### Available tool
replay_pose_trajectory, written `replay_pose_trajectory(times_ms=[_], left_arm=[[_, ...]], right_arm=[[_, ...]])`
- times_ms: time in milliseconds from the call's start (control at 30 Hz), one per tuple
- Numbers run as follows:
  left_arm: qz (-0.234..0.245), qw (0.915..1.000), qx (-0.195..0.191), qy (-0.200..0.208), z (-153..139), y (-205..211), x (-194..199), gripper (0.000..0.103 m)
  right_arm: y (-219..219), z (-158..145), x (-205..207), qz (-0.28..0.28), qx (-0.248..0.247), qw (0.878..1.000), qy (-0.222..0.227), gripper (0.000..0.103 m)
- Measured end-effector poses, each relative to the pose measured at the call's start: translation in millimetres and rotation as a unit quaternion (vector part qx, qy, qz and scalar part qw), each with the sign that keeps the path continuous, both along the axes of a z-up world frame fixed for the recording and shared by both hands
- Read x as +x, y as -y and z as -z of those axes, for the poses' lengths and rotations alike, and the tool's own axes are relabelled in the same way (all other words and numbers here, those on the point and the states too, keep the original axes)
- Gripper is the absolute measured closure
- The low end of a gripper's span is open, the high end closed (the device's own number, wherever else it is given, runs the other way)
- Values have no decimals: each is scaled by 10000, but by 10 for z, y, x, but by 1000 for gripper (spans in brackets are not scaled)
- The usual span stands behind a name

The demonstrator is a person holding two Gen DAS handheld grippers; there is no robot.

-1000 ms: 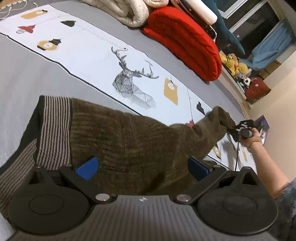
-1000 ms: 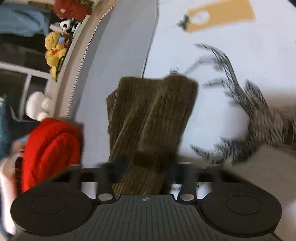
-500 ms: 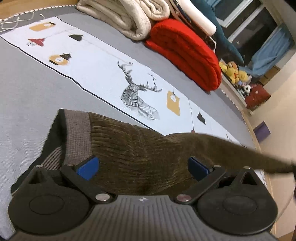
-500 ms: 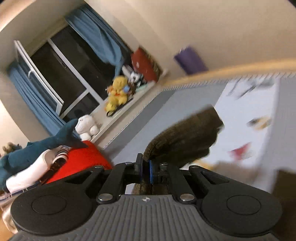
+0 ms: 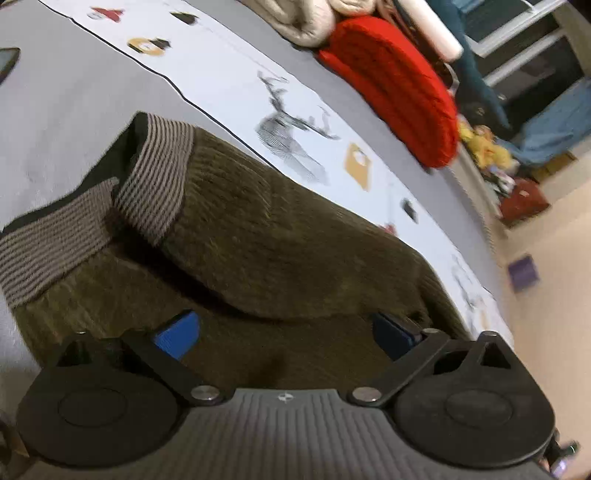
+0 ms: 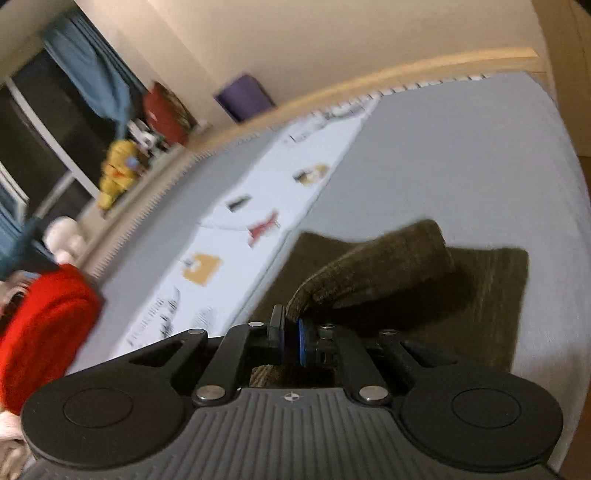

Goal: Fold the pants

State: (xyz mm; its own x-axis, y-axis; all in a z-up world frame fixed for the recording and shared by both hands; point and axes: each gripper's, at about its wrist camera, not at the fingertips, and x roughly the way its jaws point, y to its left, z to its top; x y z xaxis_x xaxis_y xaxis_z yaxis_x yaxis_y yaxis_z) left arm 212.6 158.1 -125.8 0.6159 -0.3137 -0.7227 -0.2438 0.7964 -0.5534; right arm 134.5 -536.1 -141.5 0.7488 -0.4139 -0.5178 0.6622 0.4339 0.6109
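Olive-brown knit pants [image 5: 288, 258] with a striped waistband [image 5: 155, 177] lie on the grey bed [image 5: 55, 110]. A leg layer is folded over on top of the pants. My left gripper [image 5: 284, 332] is open, its blue pads spread wide just above the near part of the pants. My right gripper [image 6: 290, 334] is shut on the cuff end of a pants leg [image 6: 373, 269] and holds it above the rest of the pants [image 6: 480, 295] lying flat below.
A white printed runner with a deer [image 5: 291, 125] crosses the bed. A red folded blanket [image 5: 399, 85], beige blankets [image 5: 306, 18] and plush toys [image 6: 118, 170] lie at the far side. The bed edge [image 6: 332, 96] and a purple box [image 6: 243, 98] are beyond.
My right gripper has carried the leg cuff from the far end back over the pants, so the leg now lies doubled over. My left gripper has stayed open over the near part.
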Motion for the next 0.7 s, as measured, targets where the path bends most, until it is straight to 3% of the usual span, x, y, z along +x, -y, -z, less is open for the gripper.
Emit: replay_pose_trajectory(times_ms=[167, 233, 300, 400, 500, 600, 700], left_arm=[[-915, 9949, 66, -422, 102, -163, 285, 14], [-1279, 9898, 15, -622, 122, -261, 348, 35], [-1641, 9834, -26, -778, 48, -336, 371, 87], [-1520, 9859, 139, -681, -319, -364, 586, 90], [-1594, 9866, 2, -348, -768, -461, 1008, 90], [-1816, 9818, -52, -558, -960, -539, 1495, 90], [-1995, 9768, -342, -695, -1060, -644, 1697, 90]], right_arm=[[22, 34, 72, -81, 201, 9997, -100, 96], [26, -10, 131, -95, 121, 9998, -132, 96], [36, -24, 264, -85, 172, 9993, -336, 96], [139, -143, 666, -199, 120, 9978, -614, 96], [280, -429, 1213, -255, 410, 9982, -360, 96], [254, -844, 1815, -219, 408, 9987, -231, 97], [182, -1308, 2110, -221, 463, 9985, 185, 97]])
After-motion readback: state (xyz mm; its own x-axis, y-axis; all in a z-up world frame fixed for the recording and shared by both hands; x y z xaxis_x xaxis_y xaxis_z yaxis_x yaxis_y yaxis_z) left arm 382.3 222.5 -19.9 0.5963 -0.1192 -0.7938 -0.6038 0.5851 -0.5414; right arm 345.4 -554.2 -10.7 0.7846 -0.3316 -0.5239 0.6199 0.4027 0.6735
